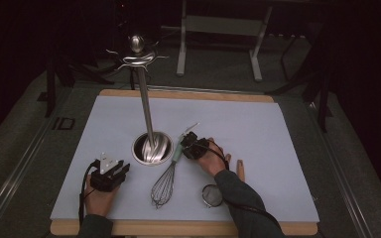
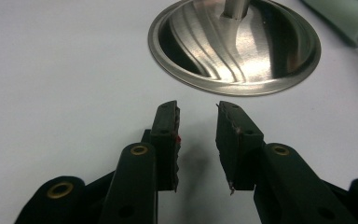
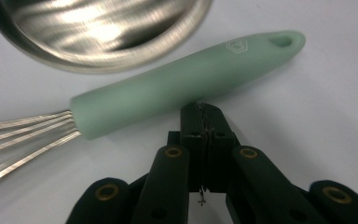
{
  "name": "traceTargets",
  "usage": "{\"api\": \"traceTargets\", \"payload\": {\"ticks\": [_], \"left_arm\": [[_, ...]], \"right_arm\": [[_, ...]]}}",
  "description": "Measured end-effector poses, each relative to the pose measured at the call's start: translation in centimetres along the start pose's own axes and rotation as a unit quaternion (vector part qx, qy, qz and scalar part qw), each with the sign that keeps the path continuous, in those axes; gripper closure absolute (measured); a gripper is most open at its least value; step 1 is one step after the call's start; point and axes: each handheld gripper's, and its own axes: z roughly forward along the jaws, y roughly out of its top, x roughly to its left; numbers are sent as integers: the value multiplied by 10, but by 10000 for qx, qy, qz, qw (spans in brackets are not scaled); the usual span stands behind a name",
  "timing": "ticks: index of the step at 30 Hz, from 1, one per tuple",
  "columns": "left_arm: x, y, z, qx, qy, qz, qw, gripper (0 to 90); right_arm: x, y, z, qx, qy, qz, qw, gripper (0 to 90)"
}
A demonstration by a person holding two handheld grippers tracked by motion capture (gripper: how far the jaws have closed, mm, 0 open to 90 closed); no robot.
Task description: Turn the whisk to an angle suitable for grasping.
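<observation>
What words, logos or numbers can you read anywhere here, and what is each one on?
"ID": pale letters on the dark surface left of the white mat, seen in the high view.
Hexagon-shaped embossed logo, no letters legible: on the mint-green whisk handle near its hanging hole, in the right gripper view.
Nothing readable on the steel stand base.

Dark room; grey floor (image 1: 25, 148); metal frame (image 1: 218, 39)
</observation>
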Motion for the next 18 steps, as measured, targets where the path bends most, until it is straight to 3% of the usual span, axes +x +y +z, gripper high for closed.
{"api": "traceTargets", "payload": {"ticks": [2,5,10,12,18], "left_arm": [[0,0,0,-3,-7,-5,10000,692],[0,0,0,3,-5,-14,10000,692],[0,0,0,-11,20,-1,10000,691],[0,0,0,-7,30,-3,10000,688],[0,0,-1,-34,39,-24,10000,688]], "right_arm": [[3,3,0,33,13,-45,10000,809],[6,3,-5,47,-7,-40,10000,631],[8,5,-17,-220,51,367,9991,424],[11,8,-18,-263,192,526,9981,412],[18,15,-5,-155,297,762,9965,280]]}}
